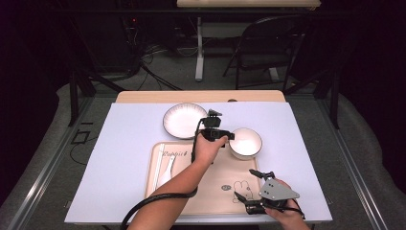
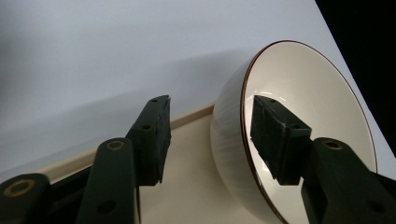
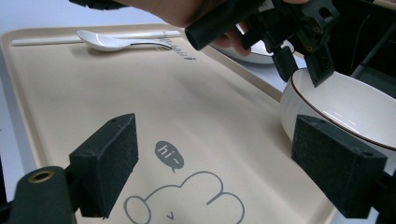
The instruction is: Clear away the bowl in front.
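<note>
White ceramic bowl with a thin brown rim [image 1: 245,143] sits upright at the far right corner of the beige plastic tray [image 1: 210,191], partly over the tray's edge as far as I can tell.

Left gripper [image 1: 229,137] is at the bowl's near-left rim. In the left gripper view the jaws straddle the wall: one pad inside the bowl [image 2: 303,135], the other outside with a clear gap to the wall. Fingers spread, not pinching; whether the inner pad touches the glaze, can't tell. Reads as a release, so I'd judge the next move is straight back off the rim, away from the bowl centre.

Right gripper [image 1: 254,190] hovers over the tray's near right corner, jaws wide apart, nothing between them; the left one is far nearer the bowl.

Outward: white ceramic spoon [image 1: 166,172] on the tray's left side, round white ribbed plate [image 1: 183,120] beyond the tray, white sheet [image 1: 124,158] over the table. Dark room, folding chair [image 1: 261,43] behind.
</note>
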Demonstrator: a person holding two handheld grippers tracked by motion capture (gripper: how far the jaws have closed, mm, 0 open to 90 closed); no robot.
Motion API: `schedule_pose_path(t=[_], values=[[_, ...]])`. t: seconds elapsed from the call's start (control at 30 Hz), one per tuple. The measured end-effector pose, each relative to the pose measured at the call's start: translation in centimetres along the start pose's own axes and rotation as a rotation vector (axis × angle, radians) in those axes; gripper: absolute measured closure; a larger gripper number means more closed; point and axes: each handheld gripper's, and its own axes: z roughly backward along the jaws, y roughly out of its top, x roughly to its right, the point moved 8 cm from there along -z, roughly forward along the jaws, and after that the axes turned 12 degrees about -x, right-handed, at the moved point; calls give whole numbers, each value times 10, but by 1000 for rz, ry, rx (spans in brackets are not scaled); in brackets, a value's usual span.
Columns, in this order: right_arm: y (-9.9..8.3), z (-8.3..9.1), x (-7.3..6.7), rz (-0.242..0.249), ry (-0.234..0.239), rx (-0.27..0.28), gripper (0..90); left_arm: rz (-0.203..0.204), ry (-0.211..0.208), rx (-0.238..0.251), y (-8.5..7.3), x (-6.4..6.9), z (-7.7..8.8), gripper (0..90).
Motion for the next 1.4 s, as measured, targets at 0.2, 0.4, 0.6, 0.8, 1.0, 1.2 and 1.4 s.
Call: schedule_pose_path(t=[0.2, 0.4, 0.6, 0.8, 1.0, 1.2, 1.4], values=[[0, 0, 0, 0, 0, 0, 141, -18, -5, 27, -6, -8, 18, 402], [-1, 0, 0, 1, -1, -2, 141, -24, 15, 48, -11, -18, 38, 417], [-1, 0, 0, 0, -3, -4, 141, -11, 52, 70, -14, -36, 58, 414], [-1, 0, 0, 1, -4, -4, 141, 22, 84, 87, -17, -57, 71, 411], [-1, 0, 0, 1, -5, -5, 141, 47, 95, 98, -20, -71, 82, 412], [-1, 0, 0, 2, -5, -6, 141, 76, 116, 116, -23, -89, 95, 412], [-1, 0, 0, 2, -5, -6, 142, 101, 138, 133, -25, -103, 104, 412]])
